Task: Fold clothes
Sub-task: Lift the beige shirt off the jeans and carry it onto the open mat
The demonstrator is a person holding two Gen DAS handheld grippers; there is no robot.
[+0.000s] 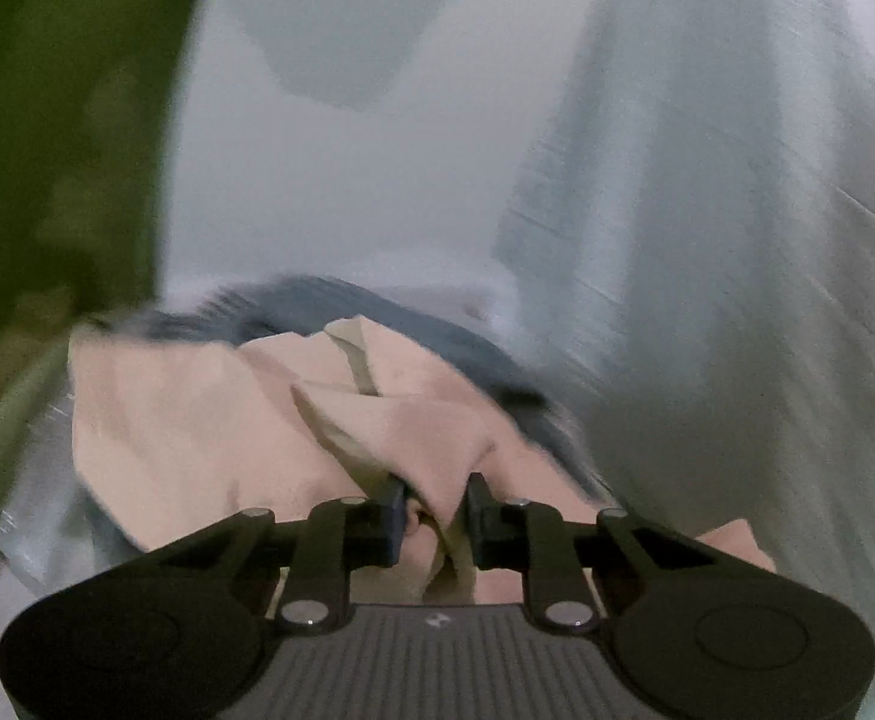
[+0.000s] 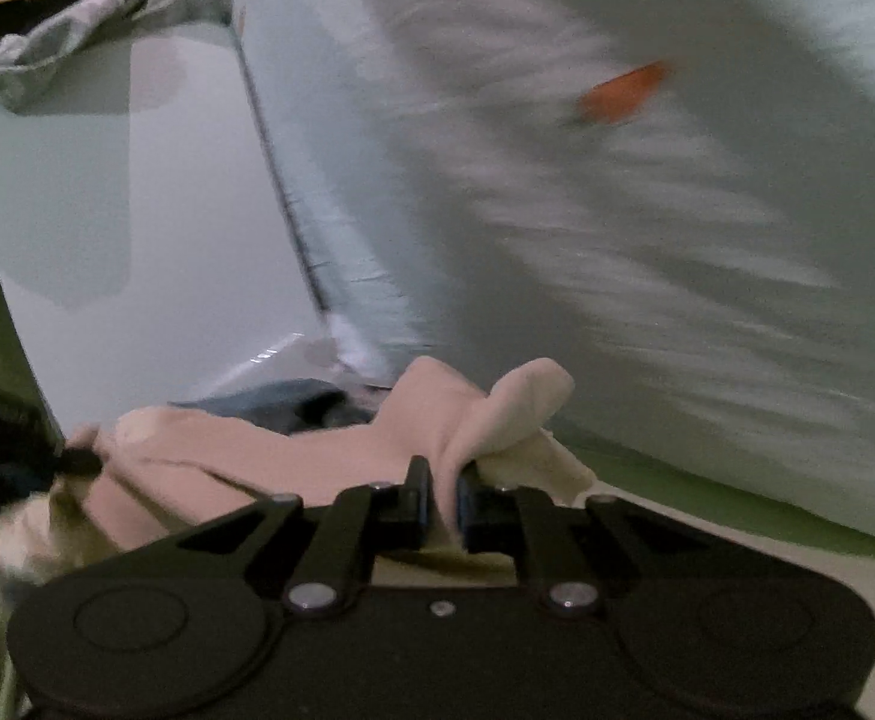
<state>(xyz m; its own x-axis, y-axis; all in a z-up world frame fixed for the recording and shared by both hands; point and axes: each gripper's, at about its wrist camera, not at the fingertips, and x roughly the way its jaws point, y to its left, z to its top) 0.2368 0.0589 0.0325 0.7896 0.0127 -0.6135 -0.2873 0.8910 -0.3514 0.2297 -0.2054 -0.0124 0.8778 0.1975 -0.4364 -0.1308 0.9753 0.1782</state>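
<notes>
A pale pink garment (image 1: 197,420) with a beige lining hangs bunched in front of my left gripper (image 1: 435,504), which is shut on a fold of it. The same pink garment (image 2: 317,456) stretches across the right wrist view, and my right gripper (image 2: 444,483) is shut on another fold of it. The other gripper's black fingertip (image 2: 80,461) pinches the cloth at the far left of that view. Both views are blurred by motion.
A dark blue garment (image 1: 329,306) lies behind the pink one, also in the right wrist view (image 2: 275,399). A white sheet with orange marks (image 2: 623,90) covers the surface. A green surface (image 1: 47,150) lies at left. A grey patterned cloth (image 2: 107,12) sits at top left.
</notes>
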